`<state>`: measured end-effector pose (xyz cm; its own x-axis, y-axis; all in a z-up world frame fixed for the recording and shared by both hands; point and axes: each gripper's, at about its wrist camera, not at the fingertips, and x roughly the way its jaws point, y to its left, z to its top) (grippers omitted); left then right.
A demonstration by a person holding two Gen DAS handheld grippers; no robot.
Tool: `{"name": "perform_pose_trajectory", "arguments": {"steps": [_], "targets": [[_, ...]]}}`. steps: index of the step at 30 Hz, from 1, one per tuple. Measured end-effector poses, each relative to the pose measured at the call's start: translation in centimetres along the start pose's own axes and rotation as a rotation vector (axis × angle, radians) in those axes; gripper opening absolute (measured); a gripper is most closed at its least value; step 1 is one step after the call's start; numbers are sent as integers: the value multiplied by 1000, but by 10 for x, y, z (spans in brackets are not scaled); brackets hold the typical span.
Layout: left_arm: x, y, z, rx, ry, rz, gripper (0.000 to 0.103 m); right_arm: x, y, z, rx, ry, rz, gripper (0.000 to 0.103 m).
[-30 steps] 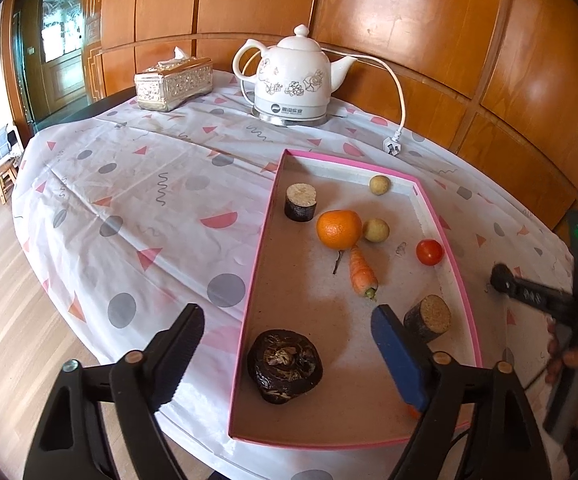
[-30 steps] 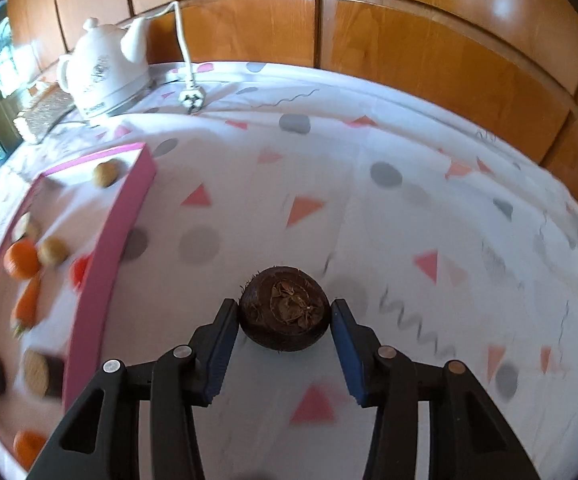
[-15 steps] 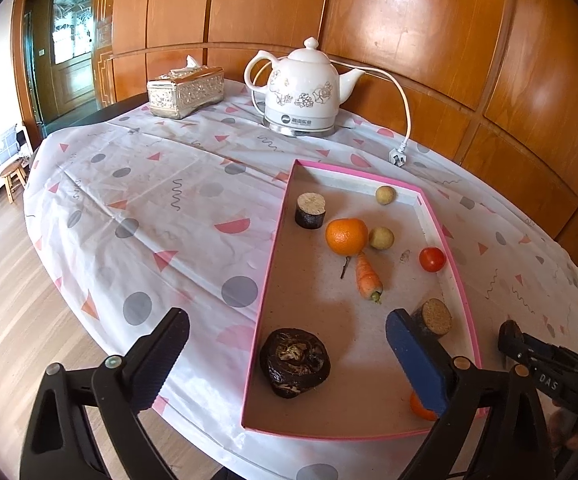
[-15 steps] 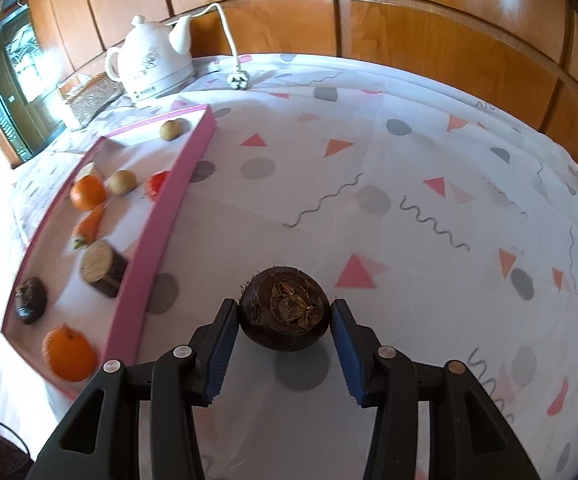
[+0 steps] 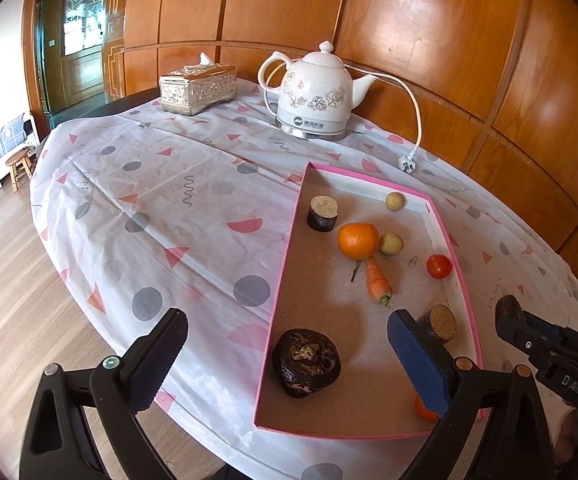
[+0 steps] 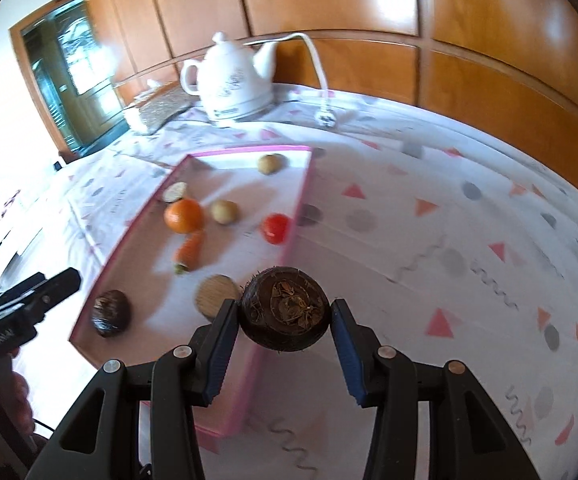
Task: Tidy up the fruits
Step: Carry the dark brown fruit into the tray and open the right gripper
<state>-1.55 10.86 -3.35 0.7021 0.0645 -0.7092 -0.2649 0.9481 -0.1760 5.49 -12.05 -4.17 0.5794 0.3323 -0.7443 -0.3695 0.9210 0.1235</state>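
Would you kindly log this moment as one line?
right gripper: shut on taro, above pink tray edge | left gripper: open, idle

The counter (image 5: 177, 216), draped in a white cloth with dots and triangles, carries a pink-rimmed tray (image 5: 285, 268), a white electric kettle (image 5: 315, 94), its plug (image 5: 407, 165) and a silver tissue box (image 5: 197, 88).

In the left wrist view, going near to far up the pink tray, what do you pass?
Dark taro root → cut brown cylinder → carrot → tomato → orange → dark stump with pale top → small yellowish fruit.
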Motion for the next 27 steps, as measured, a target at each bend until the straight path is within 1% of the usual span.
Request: {"name": "perform_pose_trajectory", "arguments": {"steps": [10,14,19,27], "targets": [[0,12,5,-37,-9,16,102,17,38,30,-119,-6,23,48],[3,19,5,-57,-4,24,102,24,46,41,-126,-5,28,48],[4,21,4,-61,2,28,102,42,50,53,-120,9,11,48],[7,22,3,-54,5,39,102,66,50,57,-119,33,-30,48]]}}
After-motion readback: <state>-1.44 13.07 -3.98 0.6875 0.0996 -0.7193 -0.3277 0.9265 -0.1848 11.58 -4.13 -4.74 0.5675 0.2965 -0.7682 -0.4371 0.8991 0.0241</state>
